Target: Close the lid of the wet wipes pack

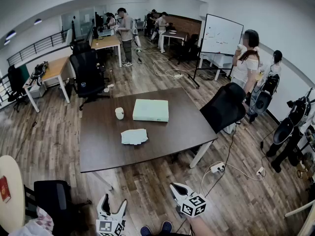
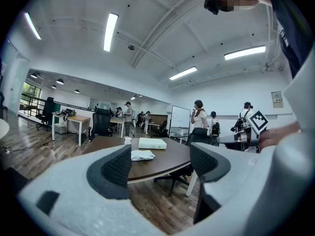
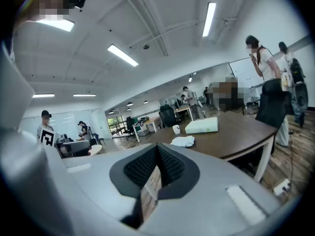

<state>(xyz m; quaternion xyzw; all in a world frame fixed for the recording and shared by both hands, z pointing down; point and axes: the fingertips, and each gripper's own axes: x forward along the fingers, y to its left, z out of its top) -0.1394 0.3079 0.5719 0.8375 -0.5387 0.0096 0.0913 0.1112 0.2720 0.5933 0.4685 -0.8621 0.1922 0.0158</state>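
Approach step. The wipes pack (image 1: 150, 110) lies on the bench (image 1: 98, 146) at 12 o'clock, well apart from me. Left gripper (image 2: 160, 163) fingers (image 2: 115, 166) stand wide, empty; right gripper (image 3: 157, 168) fingers are closed, empty. Next I must reach the lid.

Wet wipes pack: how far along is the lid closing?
Done: nothing visible. The pale soft pack, likely the wipes, lies on the table, too small here to read its lid. In hand: nothing. The left gripper is open and empty, and the right gripper is shut on nothing. Both are short of the table. Left: approach the pack, then press the lid shut.
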